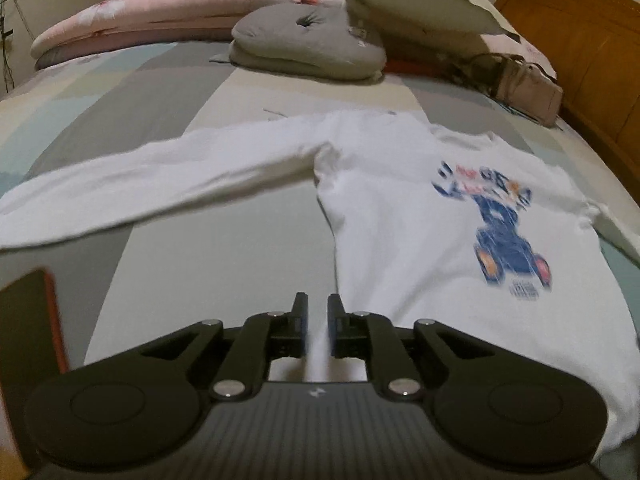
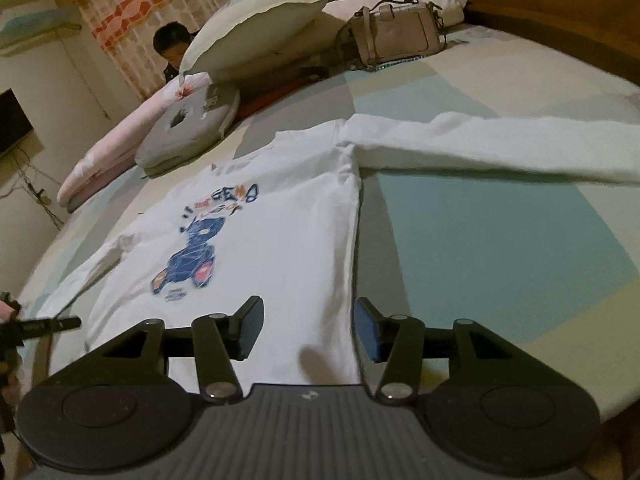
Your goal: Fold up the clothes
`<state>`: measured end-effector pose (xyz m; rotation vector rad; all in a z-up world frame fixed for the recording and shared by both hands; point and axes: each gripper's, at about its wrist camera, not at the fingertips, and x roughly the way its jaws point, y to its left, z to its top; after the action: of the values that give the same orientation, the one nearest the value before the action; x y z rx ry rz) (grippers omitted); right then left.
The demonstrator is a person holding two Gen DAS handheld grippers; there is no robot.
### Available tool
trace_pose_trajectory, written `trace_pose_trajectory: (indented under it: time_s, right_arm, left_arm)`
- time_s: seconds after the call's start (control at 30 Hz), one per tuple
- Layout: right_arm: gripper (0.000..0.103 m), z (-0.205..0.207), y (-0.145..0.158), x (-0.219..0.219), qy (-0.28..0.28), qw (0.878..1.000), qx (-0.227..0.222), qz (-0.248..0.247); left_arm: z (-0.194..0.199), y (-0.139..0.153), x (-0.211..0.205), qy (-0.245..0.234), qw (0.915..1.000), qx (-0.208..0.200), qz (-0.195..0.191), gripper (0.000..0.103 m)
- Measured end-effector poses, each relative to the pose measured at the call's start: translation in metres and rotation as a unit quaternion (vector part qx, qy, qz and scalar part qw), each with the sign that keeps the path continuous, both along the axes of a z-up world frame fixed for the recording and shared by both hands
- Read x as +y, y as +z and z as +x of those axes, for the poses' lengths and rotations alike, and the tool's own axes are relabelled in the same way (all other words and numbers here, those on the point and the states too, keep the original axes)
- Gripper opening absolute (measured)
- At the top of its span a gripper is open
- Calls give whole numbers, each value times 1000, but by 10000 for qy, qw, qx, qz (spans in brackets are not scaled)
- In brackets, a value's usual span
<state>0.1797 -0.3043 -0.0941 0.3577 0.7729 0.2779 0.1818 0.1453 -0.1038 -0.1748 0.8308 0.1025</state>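
Insp. A: Left gripper (image 1: 318, 308) is seen nearest in left wrist view, low over the bed. Fingers (image 1: 299, 312) are drawn close, narrow gap only. Pale blurred strip is seen running down through that gap. Whether cloth is pinched cannot be told; blur too heavy.

Insp. B: Noted. Right gripper (image 2: 308, 326)?

Insp. A: Jaws are spread wide apart, nothing held. It is placed over the hem region of the white long-sleeve shirt (image 2: 280, 248); right finger (image 2: 370, 330) is lined up approx. with the shirt's side edge.

Insp. B: Shirt position?

Insp. A: Shirt is laid flat, print side up, on the patchwork bedsheet (image 2: 500, 248). Blue bear-like print (image 2: 188, 256) w/ lettering above is recorded on the chest. One sleeve (image 2: 500, 148) is stretched straight out to the side in right wrist view; the other sleeve (image 1: 140, 184) is stretched out likewise in left wrist view. Collar is pointed away from both cams.

Insp. B: Surroundings?

Insp. A: Grey round cushion (image 1: 308, 44) and pale pillow (image 1: 420, 4) are noted beyond the shirt, well apart from it. Beige handbag (image 2: 394, 36) is set near the wooden headboard (image 1: 592, 52). Pink floral quilt (image 1: 160, 16) is rolled along the far edge. A person's head (image 2: 172, 46) is partly seen behind the pillow, by the curtain (image 2: 132, 4).
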Motion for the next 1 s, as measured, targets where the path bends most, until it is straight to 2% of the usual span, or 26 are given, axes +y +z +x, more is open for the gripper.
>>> trace_pose_trajectory:
  time_s: [0.2, 0.3, 0.4, 0.47, 0.5, 0.53, 0.57, 0.63, 0.67, 0.73, 0.83, 0.9, 1.0]
  right_arm:
    - [56, 20, -3, 1, -87, 9999, 51, 18]
    - [57, 28, -6, 2, -123, 9999, 72, 16]
    - [58, 35, -8, 3, -160, 9998, 94, 15]
    - [60, 40, -10, 4, -184, 9998, 108, 14]
    - [60, 42, -10, 4, -196, 9997, 115, 14]
    - [61, 45, -11, 4, -208, 9997, 122, 13]
    - [61, 47, -12, 5, -220, 9997, 129, 13]
    - [61, 52, -13, 5, -244, 9996, 143, 12]
    - [61, 54, -15, 6, -247, 9996, 163, 21]
    - [61, 57, -18, 7, -249, 9995, 214, 43]
    - [61, 58, -22, 7, -244, 9994, 254, 48]
    - [62, 59, -23, 8, -240, 9994, 266, 28]
    - [62, 60, -23, 9, -233, 9993, 275, -17]
  left_arm:
    - [51, -15, 28, 212, 9970, -146, -728, 11]
    - [73, -23, 42, 284, 9921, -174, -1207, 11]
    - [96, -32, 50, 293, 9906, -130, -1331, 12]
    - [109, -34, 52, 150, 9894, -163, -1433, 17]
    - [116, -35, 52, 62, 9889, -185, -1474, 23]
    - [122, -35, 50, -40, 9888, -197, -1481, 25]
    - [128, -36, 49, -116, 9890, -201, -1462, 23]
    - [138, -36, 47, -101, 9898, -191, -1406, 11]
    - [142, -36, 47, -85, 9894, -195, -1440, 9]
    - [145, -36, 49, -84, 9865, -212, -1624, 9]
    - [147, -40, 49, -105, 9872, -160, -1583, 10]
    - [147, -37, 46, -88, 9908, -245, -1327, 6]
    - [149, -23, 41, -109, 9947, -505, -884, 5]
